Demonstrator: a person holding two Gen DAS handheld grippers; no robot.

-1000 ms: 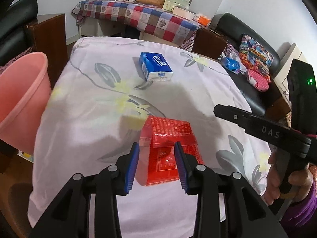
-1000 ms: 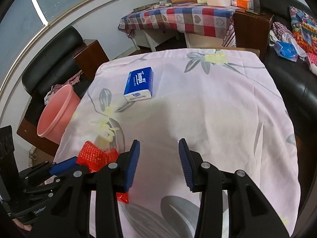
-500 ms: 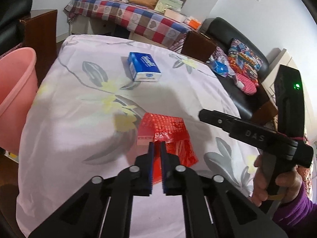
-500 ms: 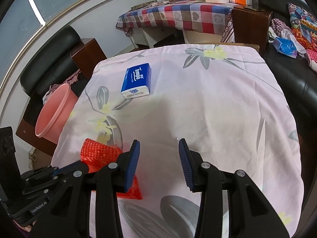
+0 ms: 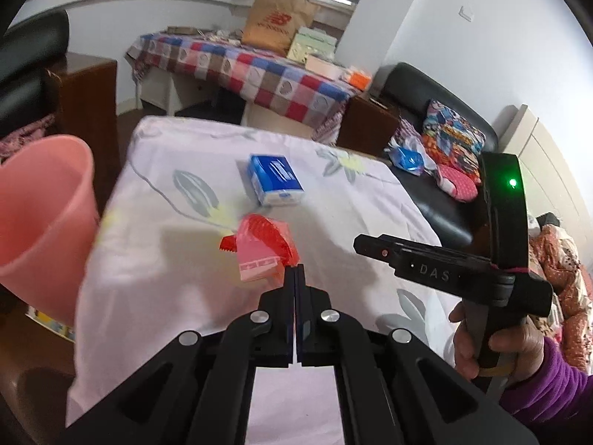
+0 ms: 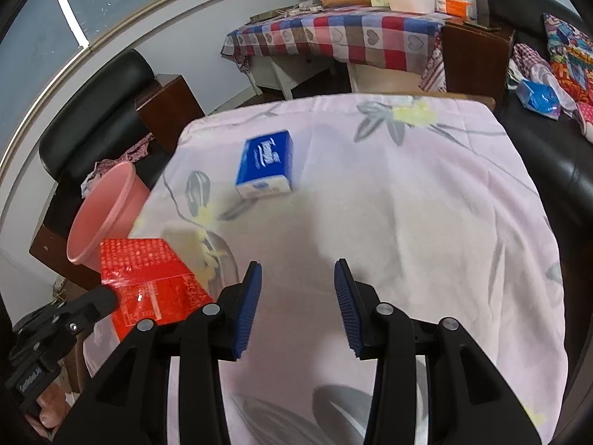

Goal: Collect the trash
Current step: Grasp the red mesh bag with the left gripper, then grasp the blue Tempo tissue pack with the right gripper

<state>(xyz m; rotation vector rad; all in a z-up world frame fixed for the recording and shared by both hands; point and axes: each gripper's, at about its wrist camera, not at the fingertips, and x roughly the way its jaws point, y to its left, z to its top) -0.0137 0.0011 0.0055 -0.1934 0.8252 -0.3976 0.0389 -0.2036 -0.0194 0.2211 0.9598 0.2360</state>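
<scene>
Two hand-held grippers, angled downward

The left hand-held gripper [image 5: 295, 272] has its jaws pressed together on a red wrapper [image 5: 265, 250]; the right hand-held gripper [image 6: 297, 302] stands parted, its handle gripped by a purple-sleeved hand [image 5: 493, 345].

Home living room: sofa [image 5: 437, 200], cushions [image 5: 454, 137]

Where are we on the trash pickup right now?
Done: the left gripper is shut on the red wrapper, lifted off the tablecloth. Left: drop it in the pink bin, not yet reached. The right gripper is open and empty; the blue tissue pack sits untouched.
</scene>
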